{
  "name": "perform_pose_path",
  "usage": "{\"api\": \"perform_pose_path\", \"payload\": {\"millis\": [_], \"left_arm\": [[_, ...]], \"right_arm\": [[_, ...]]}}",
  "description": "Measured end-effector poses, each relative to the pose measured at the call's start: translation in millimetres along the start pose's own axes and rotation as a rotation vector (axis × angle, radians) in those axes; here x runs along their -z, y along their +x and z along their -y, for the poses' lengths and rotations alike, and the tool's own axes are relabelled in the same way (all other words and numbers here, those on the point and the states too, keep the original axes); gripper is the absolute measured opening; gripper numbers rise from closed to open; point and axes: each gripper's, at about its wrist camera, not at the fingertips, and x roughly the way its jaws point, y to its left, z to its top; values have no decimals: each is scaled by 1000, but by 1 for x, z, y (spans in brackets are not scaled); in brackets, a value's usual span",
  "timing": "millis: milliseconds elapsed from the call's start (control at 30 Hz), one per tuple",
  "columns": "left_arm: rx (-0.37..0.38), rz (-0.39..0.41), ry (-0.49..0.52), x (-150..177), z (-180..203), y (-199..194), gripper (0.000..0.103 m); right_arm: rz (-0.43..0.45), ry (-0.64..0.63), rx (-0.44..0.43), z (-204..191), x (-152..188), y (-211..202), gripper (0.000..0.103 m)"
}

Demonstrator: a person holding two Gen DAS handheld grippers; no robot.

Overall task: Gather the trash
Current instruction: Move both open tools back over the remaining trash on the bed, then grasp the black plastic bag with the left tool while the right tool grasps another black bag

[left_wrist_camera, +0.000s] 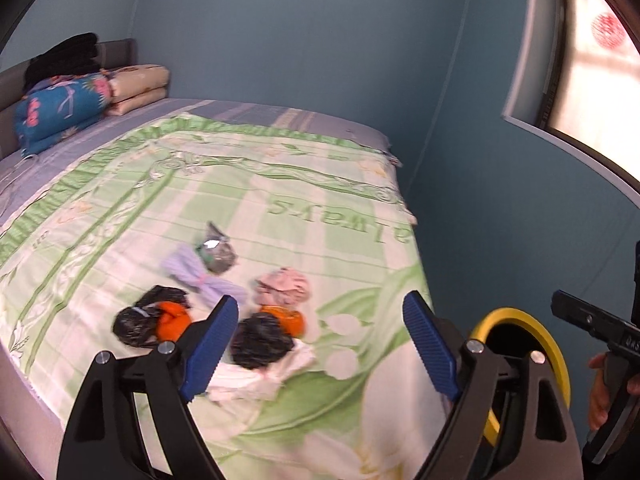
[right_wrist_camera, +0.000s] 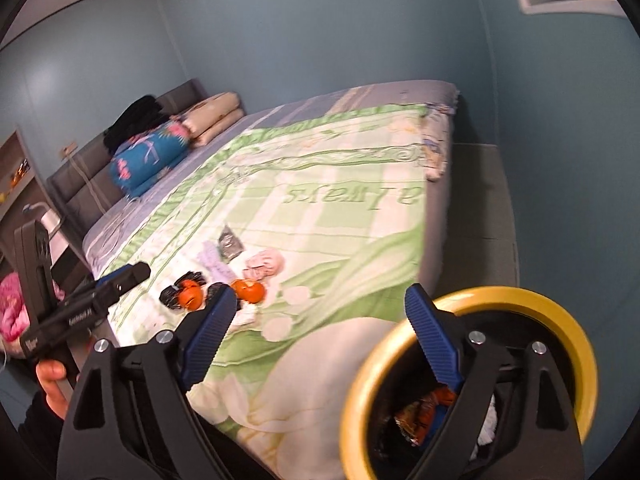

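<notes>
Trash lies in a loose pile on the green bedspread [left_wrist_camera: 280, 184]: two orange peels [left_wrist_camera: 173, 320] [left_wrist_camera: 287, 317], black crumpled bags [left_wrist_camera: 259, 340], a pink wad [left_wrist_camera: 285, 285], a lilac wrapper [left_wrist_camera: 200, 270], a silver foil packet [left_wrist_camera: 216, 252] and white tissue [left_wrist_camera: 256, 376]. My left gripper [left_wrist_camera: 320, 344] is open and empty just above the near side of the pile. My right gripper [right_wrist_camera: 324, 340] is open and empty above the bed's near corner, beside a yellow-rimmed bin [right_wrist_camera: 560, 308] that holds wrappers [right_wrist_camera: 424, 412]. The pile also shows in the right wrist view [right_wrist_camera: 224, 280].
Folded quilts and pillows [left_wrist_camera: 72, 100] are stacked at the headboard. The bin [left_wrist_camera: 520, 320] stands on the floor at the bed's near right corner. A blue wall and window [left_wrist_camera: 592, 72] are to the right. A shelf [right_wrist_camera: 16, 176] stands left of the bed.
</notes>
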Motion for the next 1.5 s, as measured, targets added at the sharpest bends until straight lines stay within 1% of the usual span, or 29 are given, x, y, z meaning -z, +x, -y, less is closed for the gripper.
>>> {"api": "perform_pose_path", "payload": {"millis": [167,300,500,700,833,1100,1267,1500], "left_arm": [[-75,-5,-62,-1,-48,1,81],[-126,-19,-92,4,-76,6,81],[-178,-53,-137,18,-113,19,81],[-208,-99,-171,34,-139,39,81],[-231,-125,-188,42,-155,53,81],[-295,-172,-258,53,-202,76,81],[-309,-186,-286,50,-224,89,81],[-288,-209,-318,48,-244,110,80]], "right_arm": [[-37,-51,-30,-30,-2,32,85],[-54,-84,-53,-49,-1,57,85],[-108,-132,-95,-77,3,100,86],[-176,-176,-101,-98,10,143,88],[-206,-184,-100,-108,15,168,90],[-282,-215,-115,-125,26,217,90],[-305,-250,-113,-140,32,238,89],[-320,-270,-101,-153,34,260,89]]}}
